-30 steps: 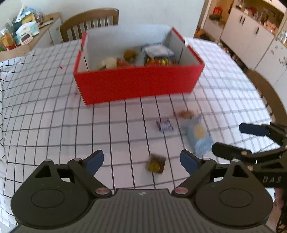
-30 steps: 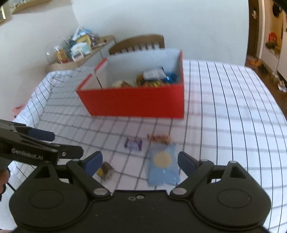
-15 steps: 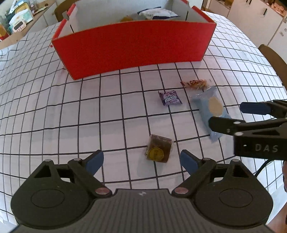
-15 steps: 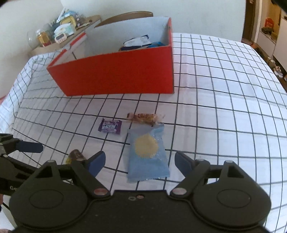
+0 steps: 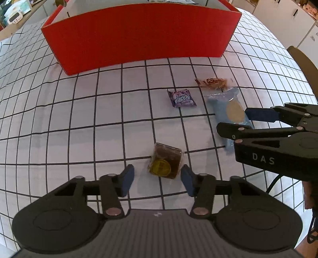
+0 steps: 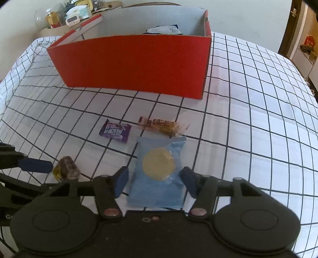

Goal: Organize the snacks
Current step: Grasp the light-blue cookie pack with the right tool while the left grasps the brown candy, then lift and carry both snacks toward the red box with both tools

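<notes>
A red box [image 5: 139, 33] [image 6: 129, 61] with snacks inside stands on the checked tablecloth. In front of it lie a purple candy [image 5: 181, 98] [image 6: 115, 130], a brown bar [image 5: 211, 83] [image 6: 161, 126], a blue cookie packet [image 5: 228, 111] [image 6: 159, 170] and a brown wrapped snack with a gold seal [image 5: 165, 160] [image 6: 65, 171]. My left gripper [image 5: 157, 180] is open, its fingers on either side of the brown snack's near end. My right gripper [image 6: 155, 182] is open, its fingers straddling the blue packet; it also shows in the left wrist view [image 5: 244, 123].
A side counter [image 6: 65, 17] with jars and a timer stands behind the table at the left. A wooden chair [image 5: 304, 61] is at the table's right edge. White cabinets [image 5: 288, 12] stand at the far right.
Both grippers have come down and forward towards the table. The left now brackets the brown snack and the right brackets the blue packet. Both jaws have narrowed.
</notes>
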Demonstrator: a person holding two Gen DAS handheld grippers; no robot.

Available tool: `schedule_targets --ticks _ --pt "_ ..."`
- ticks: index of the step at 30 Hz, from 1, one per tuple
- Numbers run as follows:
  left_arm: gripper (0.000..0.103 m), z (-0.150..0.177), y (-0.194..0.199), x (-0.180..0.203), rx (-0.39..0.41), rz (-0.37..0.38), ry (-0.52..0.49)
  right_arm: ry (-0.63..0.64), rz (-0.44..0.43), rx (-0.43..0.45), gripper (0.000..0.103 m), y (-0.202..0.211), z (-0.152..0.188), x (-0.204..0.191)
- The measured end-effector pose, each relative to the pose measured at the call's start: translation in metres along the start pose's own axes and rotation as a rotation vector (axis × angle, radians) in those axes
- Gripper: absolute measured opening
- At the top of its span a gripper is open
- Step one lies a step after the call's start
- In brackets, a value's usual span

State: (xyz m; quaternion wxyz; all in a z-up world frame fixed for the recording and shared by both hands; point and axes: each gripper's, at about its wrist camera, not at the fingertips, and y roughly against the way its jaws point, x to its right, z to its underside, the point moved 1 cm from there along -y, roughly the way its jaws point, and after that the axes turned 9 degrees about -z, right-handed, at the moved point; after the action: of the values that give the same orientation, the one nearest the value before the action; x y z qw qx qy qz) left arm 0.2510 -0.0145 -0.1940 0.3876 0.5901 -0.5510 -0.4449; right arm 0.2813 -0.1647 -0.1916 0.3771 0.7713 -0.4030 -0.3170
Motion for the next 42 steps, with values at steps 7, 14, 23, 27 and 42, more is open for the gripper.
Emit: schedule_targets --ticks 7,14,23,27,42 --pt "0.032 -0.001 0.0 0.001 0.007 0.014 0.005 -0.013 -0.019 0.015 0.043 0.003 0.0 0.005" --pt "0.031 0.0 0.004 -0.006 0.013 0.026 0.035 -0.051 -0.041 0.036 0.04 0.013 0.004 0.004" --pt "0.031 -0.002 0.031 -0.019 0.07 0.026 0.085 -0.061 -0.067 0.09 0.04 0.044 0.0 -0.003" --pt "0.031 -0.007 0.048 -0.024 0.105 0.011 0.102 -0.057 -0.081 0.12 0.041 0.061 -0.006 -0.009" --pt "0.031 -0.035 0.1 -0.049 0.186 0.008 0.172 -0.033 -0.107 0.211 0.041 0.101 -0.037 -0.026"
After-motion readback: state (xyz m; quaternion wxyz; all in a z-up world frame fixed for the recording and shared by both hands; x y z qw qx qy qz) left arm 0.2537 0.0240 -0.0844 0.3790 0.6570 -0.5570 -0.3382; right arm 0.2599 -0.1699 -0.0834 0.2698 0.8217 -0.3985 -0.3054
